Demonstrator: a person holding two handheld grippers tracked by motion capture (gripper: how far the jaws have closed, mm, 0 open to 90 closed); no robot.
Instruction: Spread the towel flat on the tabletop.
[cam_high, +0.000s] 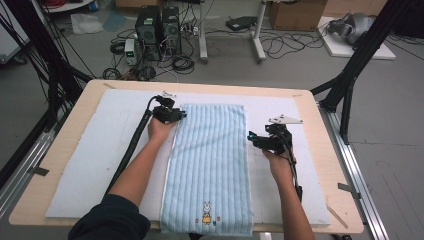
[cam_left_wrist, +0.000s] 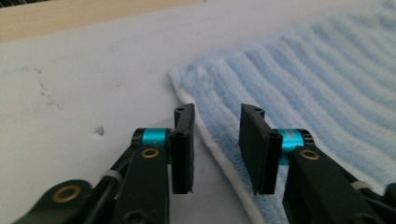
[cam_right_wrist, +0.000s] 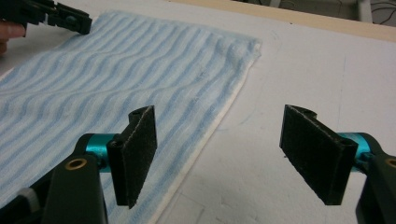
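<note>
Towel (cam_high: 210, 165), pale blue with darker ribs, is laid flat and lengthwise down the middle of the high view, on a white pad (cam_high: 90, 165) that covers a wooden table (cam_high: 330, 200); its near end, marked with a small rabbit figure (cam_high: 206, 214), hangs at the bottom edge of the frame, and its far end is seen above centre. The left gripper (cam_high: 180, 115) is placed at the towel's upper left corner in the high view, held by a hand (cam_high: 160, 129) whose forearm comes up from the lower left. In the left gripper view (cam_left_wrist: 217, 140) the jaws are seen set narrow but not shut, with the towel's white hem (cam_left_wrist: 219, 158) running between them; the left pad is over the bare pad beside the hem and the right pad over the blue cloth, and whether either presses on the fabric cannot be told. The right gripper (cam_high: 251, 137) is placed just beside the towel's right edge, right of centre in the high view, carried by the other hand (cam_high: 280, 162). In the right gripper view (cam_right_wrist: 224, 154) its jaws are seen spread wide, nothing being gripped: the left pad hangs over the towel's edge at lower left, the right pad over the white pad at lower right. The towel's far corner (cam_right_wrist: 247, 46) is shown in the upper middle of that view, and the left gripper in its upper left corner.
</note>
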